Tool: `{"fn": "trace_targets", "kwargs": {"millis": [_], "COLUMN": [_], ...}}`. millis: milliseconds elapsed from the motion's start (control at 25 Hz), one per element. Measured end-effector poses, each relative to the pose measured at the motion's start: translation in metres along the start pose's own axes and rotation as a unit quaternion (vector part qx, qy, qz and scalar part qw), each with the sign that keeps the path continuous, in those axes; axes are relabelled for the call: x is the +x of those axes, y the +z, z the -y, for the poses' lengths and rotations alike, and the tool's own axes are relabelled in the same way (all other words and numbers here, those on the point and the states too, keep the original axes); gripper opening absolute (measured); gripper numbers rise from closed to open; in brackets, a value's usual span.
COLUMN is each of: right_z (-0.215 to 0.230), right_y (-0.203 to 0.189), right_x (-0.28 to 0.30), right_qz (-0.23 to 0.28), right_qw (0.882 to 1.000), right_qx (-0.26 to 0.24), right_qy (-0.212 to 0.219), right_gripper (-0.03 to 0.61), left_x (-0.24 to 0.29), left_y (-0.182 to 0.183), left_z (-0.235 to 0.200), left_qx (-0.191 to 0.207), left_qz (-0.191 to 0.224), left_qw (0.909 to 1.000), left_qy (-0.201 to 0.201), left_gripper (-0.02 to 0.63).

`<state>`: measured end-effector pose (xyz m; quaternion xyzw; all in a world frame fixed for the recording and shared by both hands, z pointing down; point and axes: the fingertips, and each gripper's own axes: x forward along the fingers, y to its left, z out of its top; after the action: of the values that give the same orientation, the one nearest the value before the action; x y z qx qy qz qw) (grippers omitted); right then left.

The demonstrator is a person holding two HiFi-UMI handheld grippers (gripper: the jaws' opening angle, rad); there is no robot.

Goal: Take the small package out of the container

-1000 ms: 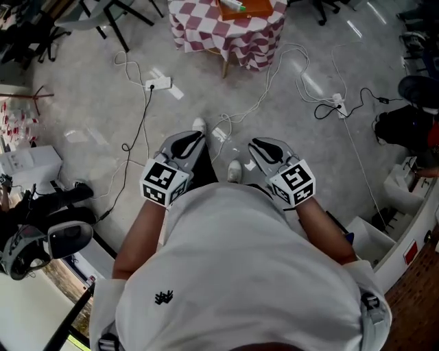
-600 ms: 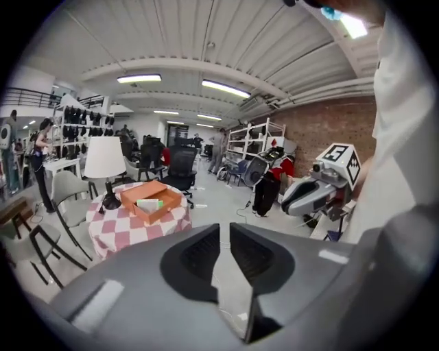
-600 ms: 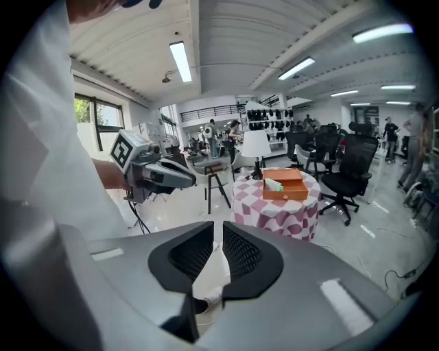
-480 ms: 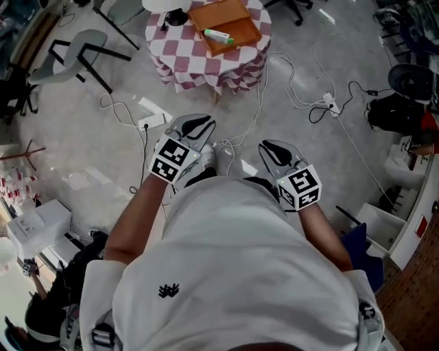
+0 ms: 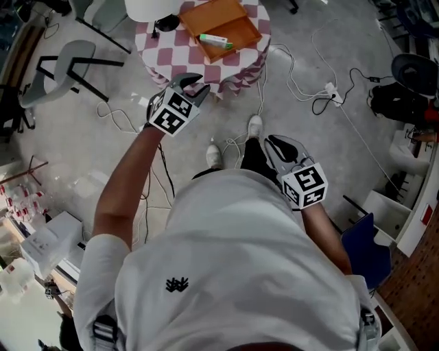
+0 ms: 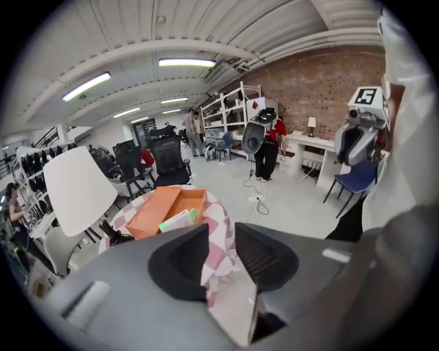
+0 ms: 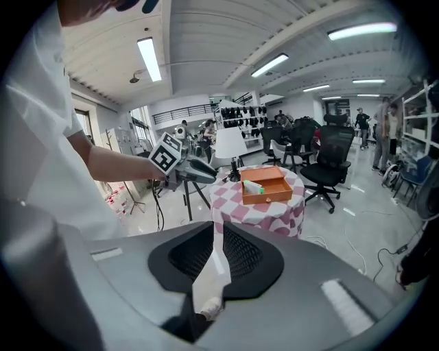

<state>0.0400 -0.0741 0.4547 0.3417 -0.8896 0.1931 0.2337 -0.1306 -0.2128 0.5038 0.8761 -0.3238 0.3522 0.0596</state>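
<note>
The small white and green package (image 5: 216, 40) lies in an orange tray-like container (image 5: 221, 17) on a round table with a red-checked cloth (image 5: 226, 66). My left gripper (image 5: 195, 85) is stretched out to the table's near edge, short of the container, and its jaws are opening with nothing between them. In the left gripper view the package (image 6: 177, 221) and container (image 6: 156, 210) lie just beyond the left gripper (image 6: 221, 234). My right gripper (image 5: 274, 142) hangs back beside my body, shut and empty. From the right gripper (image 7: 218, 230), the container (image 7: 271, 195) and package (image 7: 252, 186) are far ahead.
A white-shaded lamp (image 5: 151, 8) stands on the table beside the container. Cables and a power strip (image 5: 331, 89) lie on the floor around the table. A grey chair (image 5: 65, 58) stands at the left, a blue chair (image 5: 367, 250) at the right.
My left arm has reached forward from beside my body to the table's edge, and its jaws have parted. The table has come closer in view. My right gripper has stayed by my side.
</note>
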Motion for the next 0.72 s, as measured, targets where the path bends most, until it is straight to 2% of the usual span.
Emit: {"fn": "trace_targets", "kwargs": {"millis": [280,480,640,720], "right_z": [0.057,0.105,0.137,0.151], "right_y": [0.037,0.053,0.057,0.058], "right_x": [0.026,0.041,0.047,0.05], "right_qz": [-0.002,-0.018,-0.028,-0.032], "right_qw": [0.999,0.999,0.999,0.999], "right_qx": [-0.018,-0.026,-0.016,-0.006], "right_qy": [0.026,0.041,0.04,0.037], "right_gripper": [0.04,0.04,0.04,0.04], "left_x": [0.07,0.121,0.153,0.169], "left_y": [0.011,0.015,0.009,0.002], "left_z": [-0.069,-0.104,-0.122,-0.128], "left_qx": [0.024,0.057,0.088,0.119], "left_qz": [-0.063,-0.104,-0.14,-0.164], "left_qw": [0.9977,0.9929,0.9862,0.9791], "left_qy": [0.009,0.005,-0.008,-0.02], "left_gripper": [0.172,0.18,0.192,0.196]}}
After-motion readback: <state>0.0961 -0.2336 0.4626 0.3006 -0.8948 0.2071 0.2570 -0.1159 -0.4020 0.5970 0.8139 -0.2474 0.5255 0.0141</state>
